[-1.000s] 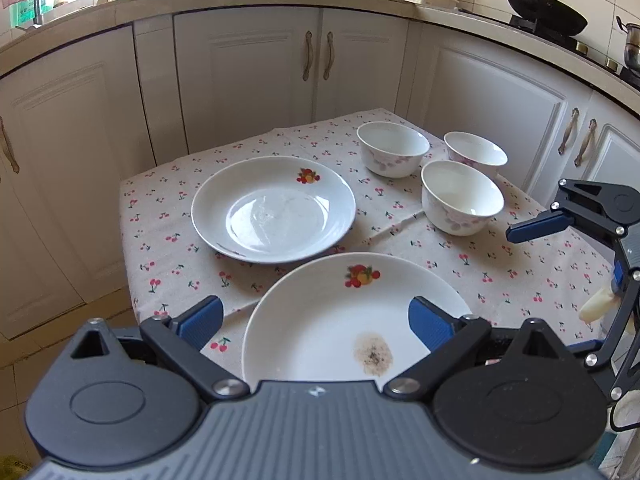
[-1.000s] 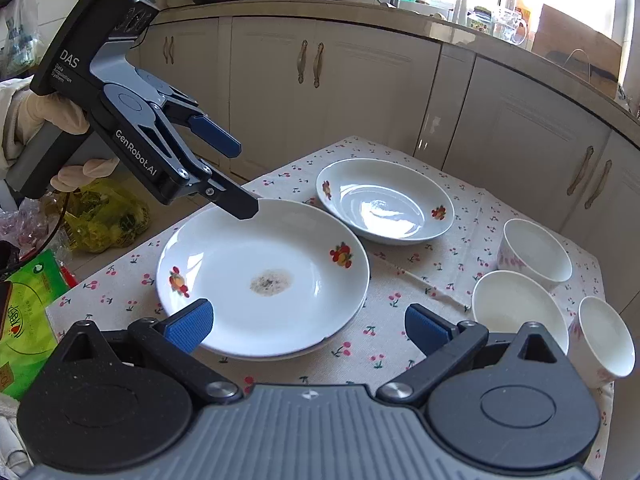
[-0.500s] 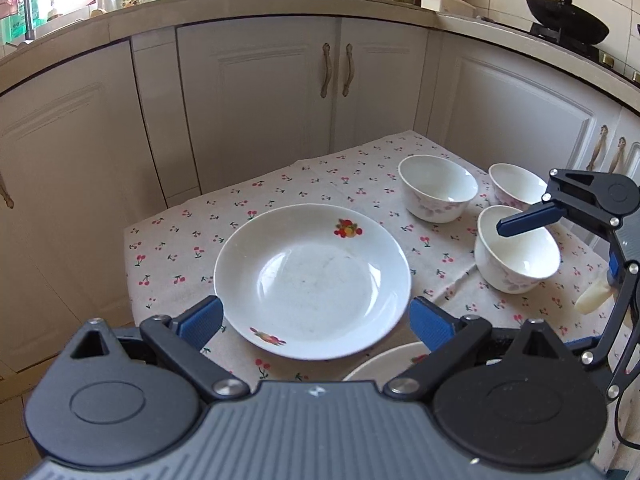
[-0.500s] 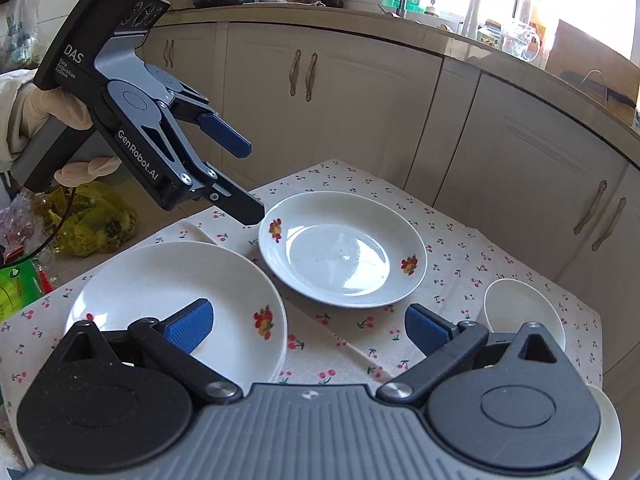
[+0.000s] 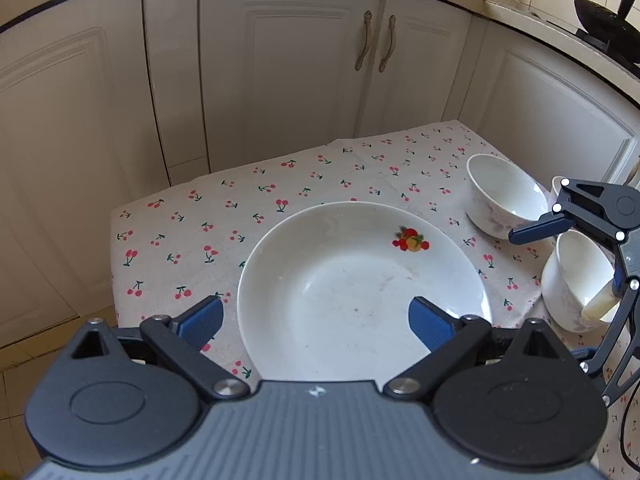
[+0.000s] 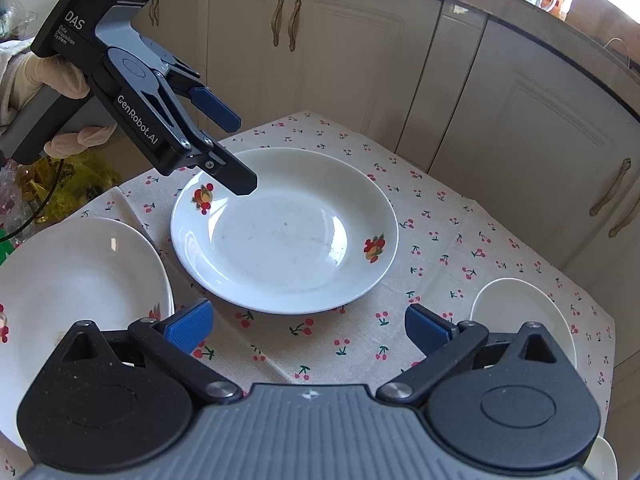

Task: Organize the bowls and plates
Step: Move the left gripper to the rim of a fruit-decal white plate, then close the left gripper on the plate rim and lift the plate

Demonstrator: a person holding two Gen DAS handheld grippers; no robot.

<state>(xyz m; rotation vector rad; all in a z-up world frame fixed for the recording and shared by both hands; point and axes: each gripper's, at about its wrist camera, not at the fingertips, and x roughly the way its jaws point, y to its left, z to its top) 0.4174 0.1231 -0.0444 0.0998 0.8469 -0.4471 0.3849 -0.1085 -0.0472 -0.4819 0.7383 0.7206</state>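
While both hover over the worktop (image 6: 460,236):
Left tongs (image 5: 316,320): spread wide, empty, straddling the far plate (image 5: 360,288), likely lining up on its rim
Right tongs (image 6: 308,328): apart, empty
Near plate (image 6: 76,280): beside it
Bowls (image 5: 504,196): clustered right, awaiting stacking

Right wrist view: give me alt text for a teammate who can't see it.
A white plate with fruit decals lies on a cherry-print tablecloth; the open left gripper hangs over its far-left rim. The right gripper is open and empty in the foreground, with a second plate left and a bowl right.
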